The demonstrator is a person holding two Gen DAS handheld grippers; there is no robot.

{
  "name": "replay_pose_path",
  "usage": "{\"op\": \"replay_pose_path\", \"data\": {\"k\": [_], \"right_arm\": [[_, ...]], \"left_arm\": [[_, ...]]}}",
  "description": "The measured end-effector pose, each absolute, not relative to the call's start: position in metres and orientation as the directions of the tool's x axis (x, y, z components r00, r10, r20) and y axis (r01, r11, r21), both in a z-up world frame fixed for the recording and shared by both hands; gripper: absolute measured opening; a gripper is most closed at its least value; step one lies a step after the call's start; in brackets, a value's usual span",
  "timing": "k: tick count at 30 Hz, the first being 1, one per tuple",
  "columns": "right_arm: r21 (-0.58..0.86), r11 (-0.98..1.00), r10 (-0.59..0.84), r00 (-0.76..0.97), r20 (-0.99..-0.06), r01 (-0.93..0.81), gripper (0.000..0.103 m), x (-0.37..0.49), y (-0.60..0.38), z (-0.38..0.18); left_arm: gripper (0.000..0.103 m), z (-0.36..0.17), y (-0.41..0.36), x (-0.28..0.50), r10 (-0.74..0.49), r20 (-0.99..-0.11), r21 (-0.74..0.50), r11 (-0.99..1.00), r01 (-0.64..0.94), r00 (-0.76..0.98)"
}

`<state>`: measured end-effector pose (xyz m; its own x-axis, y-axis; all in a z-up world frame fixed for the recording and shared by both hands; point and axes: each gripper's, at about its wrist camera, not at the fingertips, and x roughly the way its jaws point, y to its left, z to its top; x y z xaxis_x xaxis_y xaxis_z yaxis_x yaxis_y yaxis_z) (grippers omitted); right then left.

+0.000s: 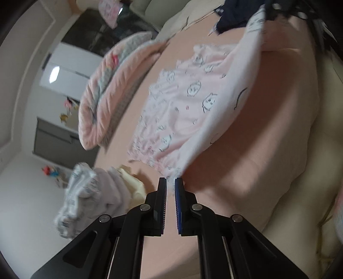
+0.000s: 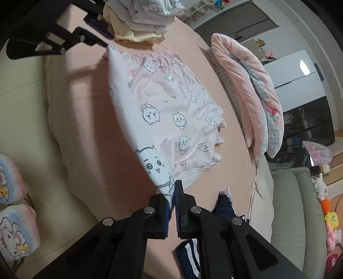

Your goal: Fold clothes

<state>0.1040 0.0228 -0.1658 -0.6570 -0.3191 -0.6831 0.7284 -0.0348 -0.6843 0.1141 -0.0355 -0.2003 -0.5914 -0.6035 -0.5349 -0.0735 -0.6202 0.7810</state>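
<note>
Pale pink shorts (image 1: 184, 100) (image 2: 171, 103) printed with cartoon faces lie on the pink bed sheet (image 1: 268, 128), one long edge lifted off it. My left gripper (image 1: 170, 182) is shut on the waistband corner of that edge. My right gripper (image 2: 173, 191) is shut on the opposite corner, at the leg hem. The lifted edge stretches between the two grippers. The left gripper (image 2: 103, 40) also shows at the top left of the right wrist view.
A stack of folded clothes (image 1: 90, 193) (image 2: 141, 19) sits past the waistband end. A rolled pink quilt (image 1: 113, 94) (image 2: 248, 94) lies along the far side. Dark navy garments (image 2: 214, 231) (image 1: 235, 15) lie near my right gripper. A beige sofa (image 2: 300, 214) stands beside the bed.
</note>
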Motion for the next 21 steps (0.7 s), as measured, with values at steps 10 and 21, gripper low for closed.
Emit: {"op": "replay_pose_path", "data": {"k": [10,21], "right_arm": [[-0.709,-0.048,-0.337,-0.679,-0.652,0.704,0.005,0.111,0.028,-0.146],[-0.741,-0.037,-0.298,-0.715,-0.632,0.67,0.005,0.107,0.044,-0.129]], "left_arm": [[0.007,-0.186,-0.041,0.122,-0.632,-0.511,0.795,-0.605,-0.041,-0.582],[0.007,-0.174,-0.019,0.127,-0.558,-0.511,0.759,-0.65,-0.038,-0.654]]}}
